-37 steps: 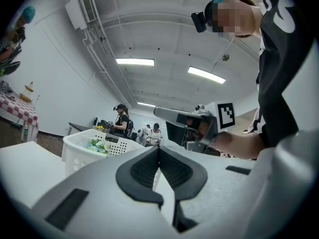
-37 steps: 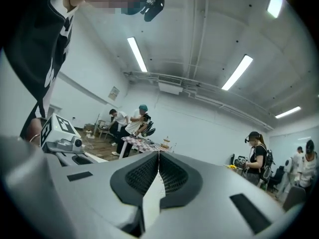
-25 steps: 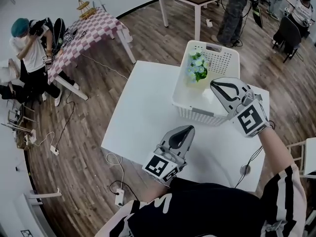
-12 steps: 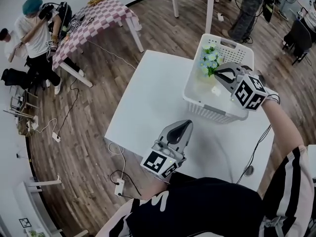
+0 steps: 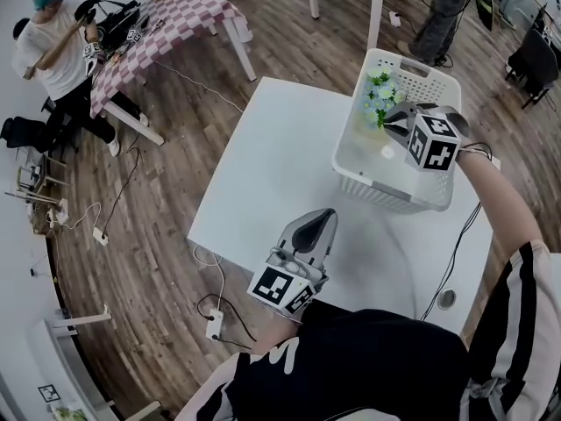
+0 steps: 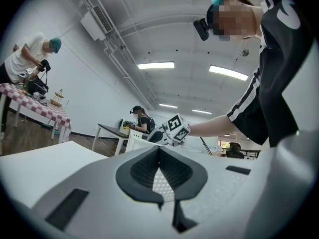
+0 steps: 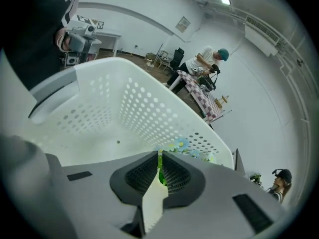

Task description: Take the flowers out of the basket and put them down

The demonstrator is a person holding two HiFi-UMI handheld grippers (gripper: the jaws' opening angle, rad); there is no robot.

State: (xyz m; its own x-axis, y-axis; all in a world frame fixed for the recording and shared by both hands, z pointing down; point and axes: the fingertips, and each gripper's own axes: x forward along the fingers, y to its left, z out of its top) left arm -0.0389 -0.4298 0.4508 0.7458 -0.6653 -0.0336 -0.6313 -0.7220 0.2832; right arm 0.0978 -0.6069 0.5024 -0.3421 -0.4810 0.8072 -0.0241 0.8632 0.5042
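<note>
A small bunch of blue and white flowers with green leaves stands in the far left corner of a white perforated basket, on the right of the white table. My right gripper reaches into the basket and is shut on the flowers' green stem; the blooms show just beyond its tips, against the basket wall. Over the table's near edge my left gripper hangs shut, with nothing between its pads. The left gripper view also catches the right gripper's marker cube.
A checkered table with a person beside it stands at the far left. Behind the basket are a dark table's white leg and another person. Cables and a power strip lie on the wooden floor.
My right gripper went from the basket's near rim into the basket and shut on the flower stem. The left gripper stayed near the table's front edge.
</note>
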